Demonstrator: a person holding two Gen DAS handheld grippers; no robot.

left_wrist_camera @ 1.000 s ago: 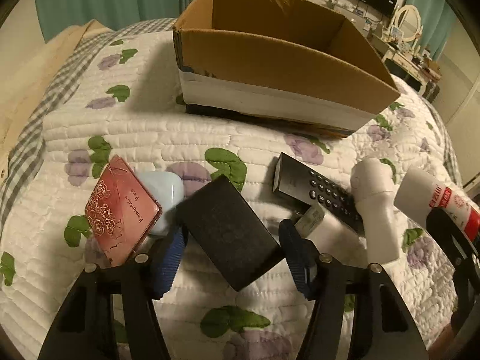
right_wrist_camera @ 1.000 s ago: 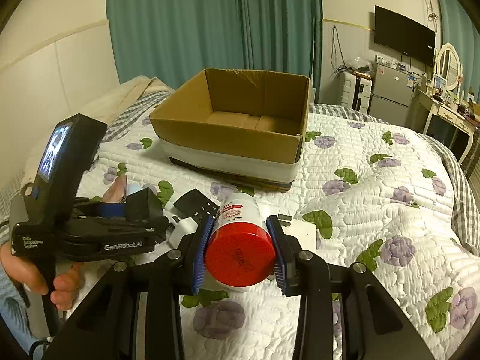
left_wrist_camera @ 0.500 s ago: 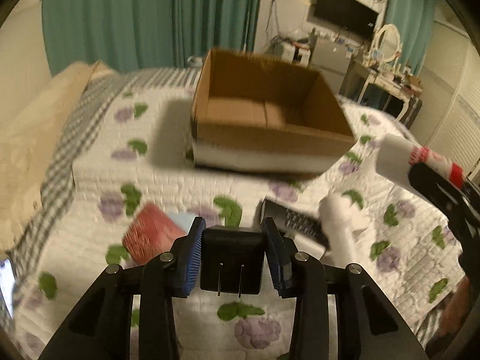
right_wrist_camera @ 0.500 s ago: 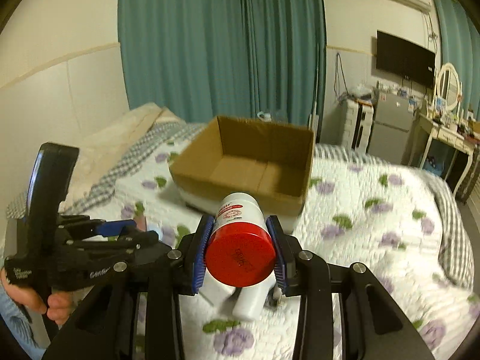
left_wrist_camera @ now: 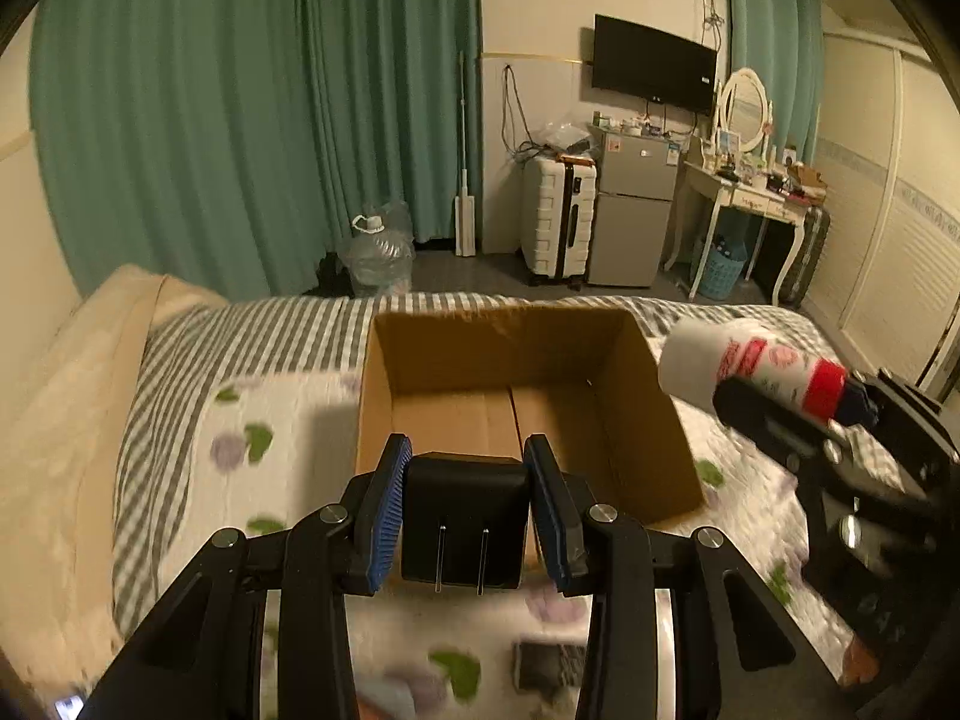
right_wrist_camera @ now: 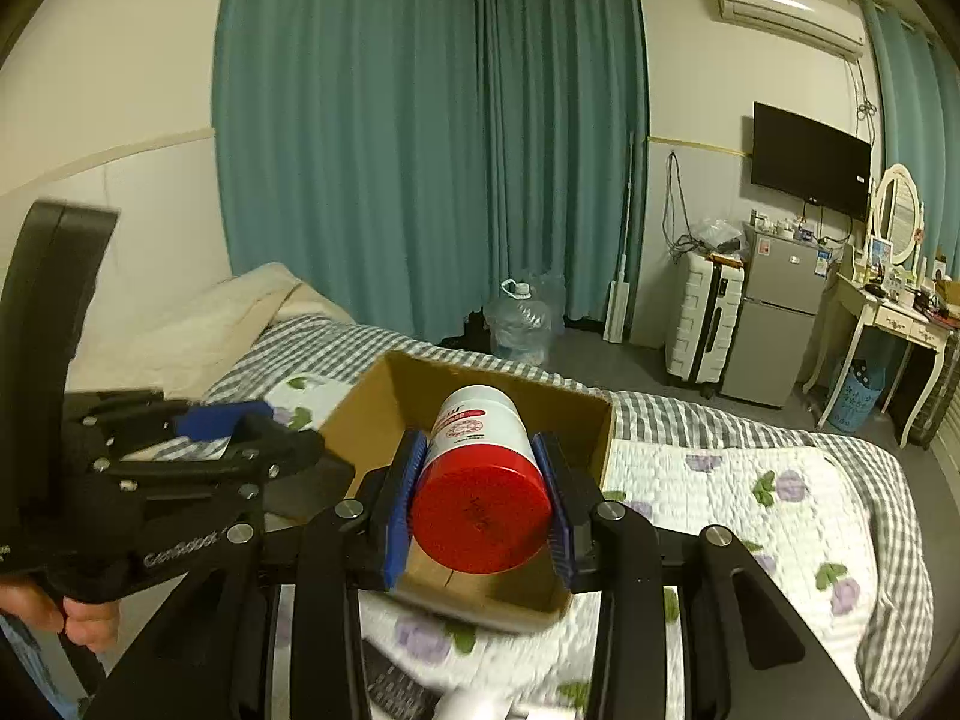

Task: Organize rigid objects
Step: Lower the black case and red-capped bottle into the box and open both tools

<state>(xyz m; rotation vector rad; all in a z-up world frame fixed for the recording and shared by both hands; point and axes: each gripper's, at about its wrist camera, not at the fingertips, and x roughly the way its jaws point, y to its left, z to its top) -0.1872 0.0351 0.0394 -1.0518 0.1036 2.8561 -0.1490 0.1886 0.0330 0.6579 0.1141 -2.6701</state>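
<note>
My left gripper (left_wrist_camera: pixel 467 513) is shut on a black plug adapter (left_wrist_camera: pixel 463 525), its two metal prongs facing the camera, held in the air at the near edge of the open cardboard box (left_wrist_camera: pixel 636 396). My right gripper (right_wrist_camera: pixel 480 507) is shut on a white bottle with a red cap (right_wrist_camera: pixel 480 480), held above the same box (right_wrist_camera: pixel 360 408). The bottle (left_wrist_camera: pixel 750 360) and right gripper also show in the left wrist view, just right of the box. The box looks empty inside.
The box sits on a floral quilt (right_wrist_camera: pixel 750 498) on a bed. A remote (left_wrist_camera: pixel 540 663) and blurred items lie on the quilt below the grippers. A suitcase (left_wrist_camera: pixel 555 222), small fridge (left_wrist_camera: pixel 630 228) and dressing table (left_wrist_camera: pixel 744 204) stand beyond the bed.
Both grippers rose and moved forward toward the box with their loads. The left went from open around the adapter on the quilt to shut on it and lifted.
</note>
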